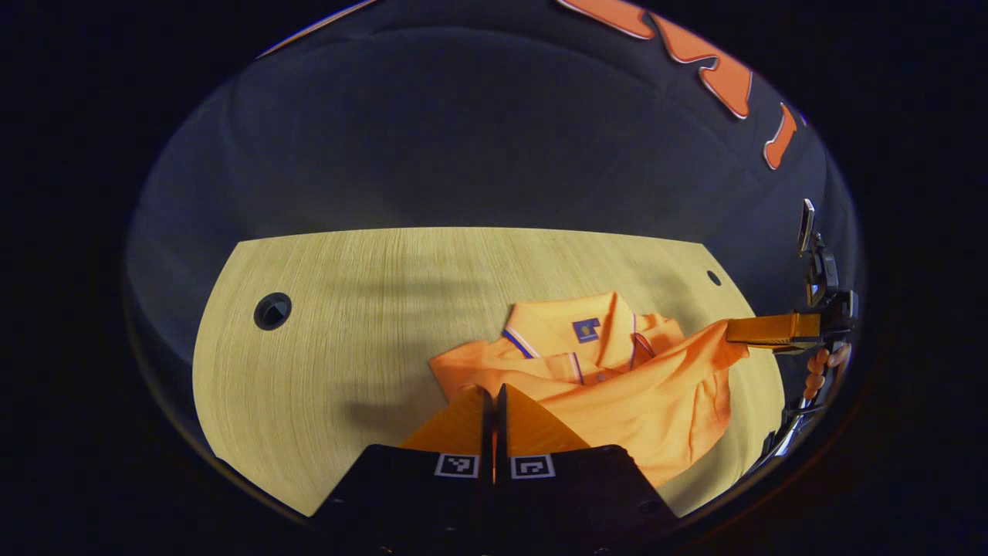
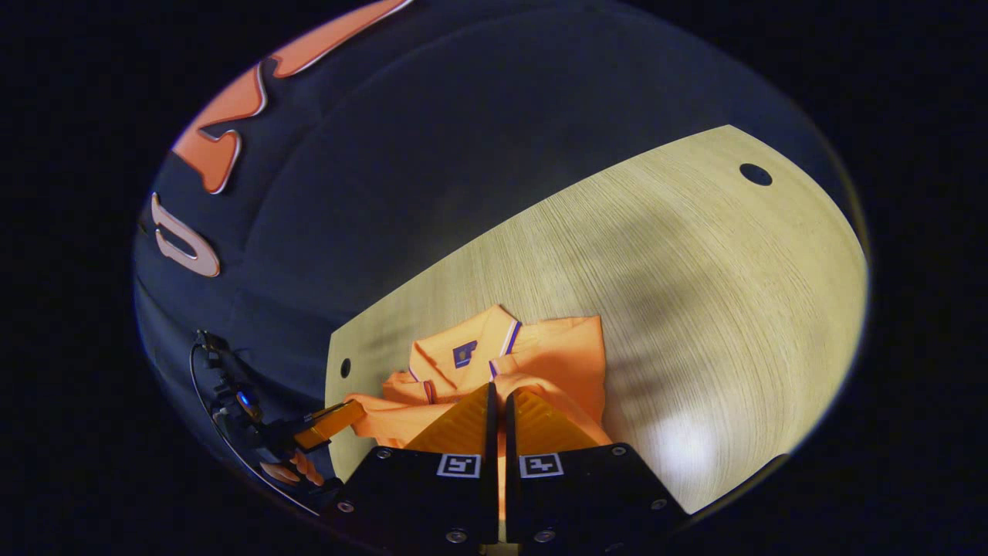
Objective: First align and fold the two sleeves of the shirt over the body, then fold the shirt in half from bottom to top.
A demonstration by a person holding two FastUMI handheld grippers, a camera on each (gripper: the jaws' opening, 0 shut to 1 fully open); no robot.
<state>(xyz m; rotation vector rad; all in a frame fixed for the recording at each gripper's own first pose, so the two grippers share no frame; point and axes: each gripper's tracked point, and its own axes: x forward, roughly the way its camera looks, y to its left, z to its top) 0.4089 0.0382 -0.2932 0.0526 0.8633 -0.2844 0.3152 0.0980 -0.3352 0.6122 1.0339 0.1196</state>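
An orange polo shirt [image 1: 656, 409] lies bunched on the light wooden table [image 1: 347, 324], collar and blue neck label [image 1: 587, 330] facing up. My left gripper [image 1: 494, 395] is shut at the shirt's near edge, with a strip of orange cloth between its fingers. At the right, my right gripper [image 1: 732, 330] pinches a raised corner of the shirt. In the right gripper view, the right gripper [image 2: 499, 392] is shut over the shirt [image 2: 563, 355], cloth showing between its fingers. The left gripper [image 2: 351, 415] grips the shirt's far edge at lower left.
The table has round cable holes [image 1: 272, 310] [image 1: 714, 278] [image 2: 755, 174] near its corners. Bare wood [image 2: 733, 309] spreads wide beside the shirt. A hand [image 1: 820, 372] holds the right gripper at the table's edge. Dark cloth walls the booth behind.
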